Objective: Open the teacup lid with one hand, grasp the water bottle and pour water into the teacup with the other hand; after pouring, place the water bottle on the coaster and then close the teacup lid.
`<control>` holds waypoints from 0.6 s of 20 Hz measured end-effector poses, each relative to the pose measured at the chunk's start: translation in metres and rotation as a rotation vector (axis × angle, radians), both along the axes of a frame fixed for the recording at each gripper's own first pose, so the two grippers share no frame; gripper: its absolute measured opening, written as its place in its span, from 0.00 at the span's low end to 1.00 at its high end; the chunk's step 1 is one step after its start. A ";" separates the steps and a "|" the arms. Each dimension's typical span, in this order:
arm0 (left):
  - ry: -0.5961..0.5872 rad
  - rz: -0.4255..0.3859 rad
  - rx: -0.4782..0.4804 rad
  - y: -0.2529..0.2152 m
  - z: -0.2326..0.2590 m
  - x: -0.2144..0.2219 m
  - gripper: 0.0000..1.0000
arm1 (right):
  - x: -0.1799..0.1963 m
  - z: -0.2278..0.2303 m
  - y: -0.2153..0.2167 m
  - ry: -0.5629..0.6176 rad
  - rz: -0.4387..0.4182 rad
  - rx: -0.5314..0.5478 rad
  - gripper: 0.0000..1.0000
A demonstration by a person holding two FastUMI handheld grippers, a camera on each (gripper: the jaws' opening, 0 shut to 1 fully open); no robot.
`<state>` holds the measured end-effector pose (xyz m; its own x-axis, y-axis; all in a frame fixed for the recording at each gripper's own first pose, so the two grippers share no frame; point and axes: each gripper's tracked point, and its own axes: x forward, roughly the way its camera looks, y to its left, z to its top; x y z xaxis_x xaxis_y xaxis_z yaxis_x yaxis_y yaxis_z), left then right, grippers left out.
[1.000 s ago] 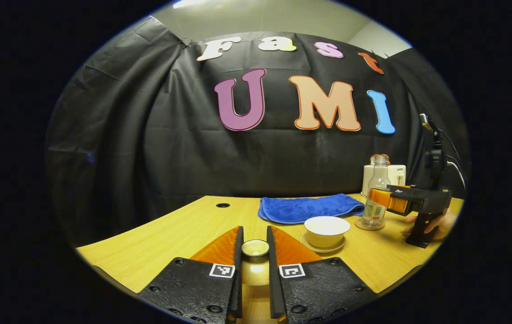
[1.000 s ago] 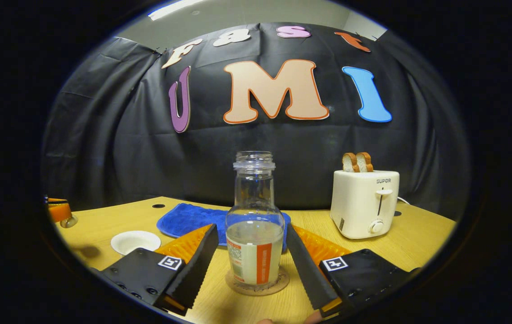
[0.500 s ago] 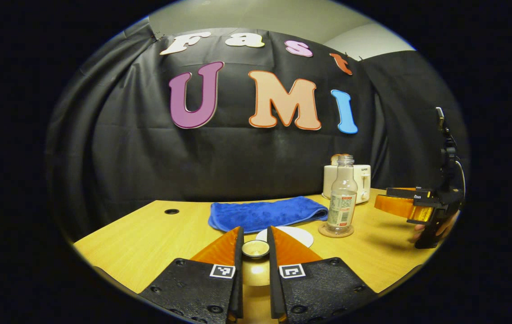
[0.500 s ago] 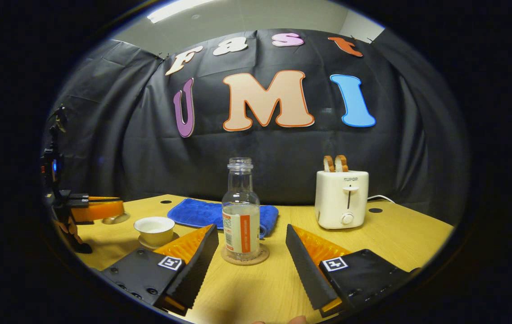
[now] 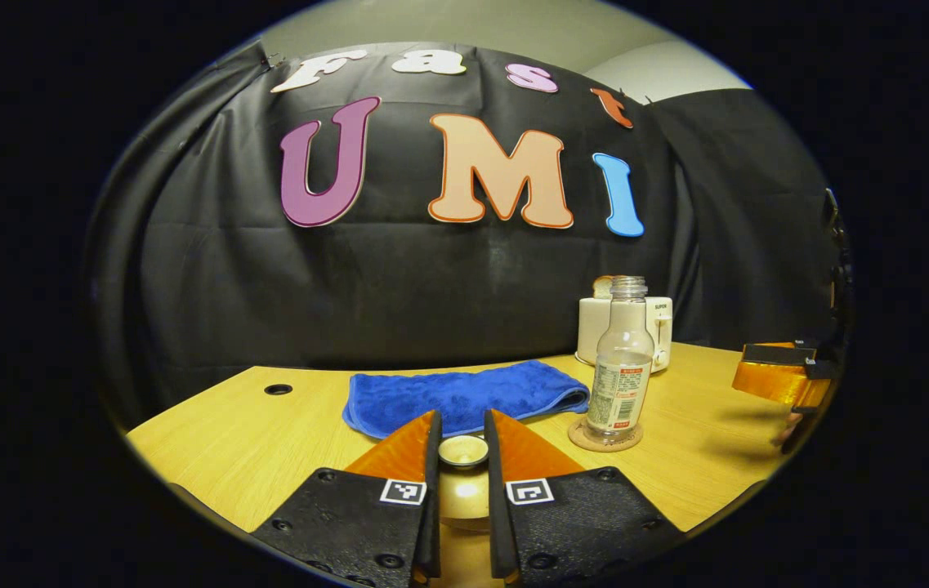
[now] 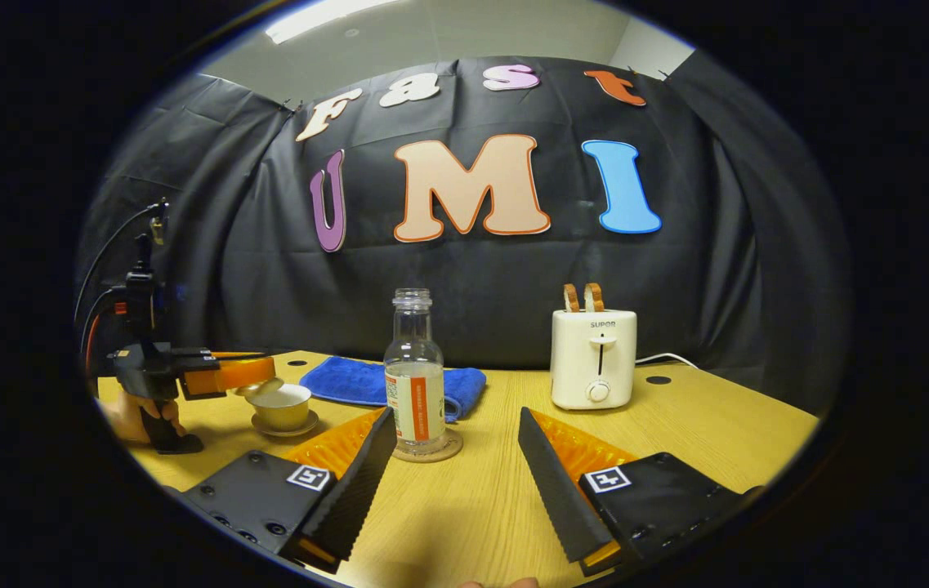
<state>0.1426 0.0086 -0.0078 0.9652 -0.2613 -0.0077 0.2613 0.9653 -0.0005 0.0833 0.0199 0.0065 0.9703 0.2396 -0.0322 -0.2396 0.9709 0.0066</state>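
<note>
The clear water bottle (image 6: pixel 414 384), partly full and uncapped, stands upright on a round coaster (image 6: pixel 434 451). My right gripper (image 6: pixel 456 420) is open, set back from the bottle with nothing between its fingers. The white teacup (image 6: pixel 282 405) sits on its saucer (image 6: pixel 288 426) at the left. My left gripper (image 6: pixel 229 372) hovers just above the cup, shut on the lid (image 6: pixel 258 386). In the left gripper view the lid's knob (image 5: pixel 463 451) is pinched between that gripper's (image 5: pixel 462 431) fingers, with the bottle (image 5: pixel 618 367) and coaster (image 5: pixel 587 437) ahead to the right.
A blue towel (image 6: pixel 382 381) lies behind the cup and bottle. A white toaster (image 6: pixel 593 359) holding toast stands at the back right. The wooden table (image 6: pixel 676 425) has cable holes near its far edge. A hand (image 6: pixel 131 418) holds the left gripper.
My right gripper has drawn back from the bottle, staying open. My left gripper carried the lid rightward to above the teacup.
</note>
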 end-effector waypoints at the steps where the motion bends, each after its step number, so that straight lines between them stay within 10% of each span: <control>1: 0.004 0.003 0.006 -0.001 -0.001 0.002 0.21 | -0.002 0.000 -0.002 0.000 -0.001 0.000 1.00; 12: 0.116 0.002 0.140 -0.012 -0.022 0.012 0.21 | -0.010 0.002 -0.014 0.002 -0.010 0.000 0.96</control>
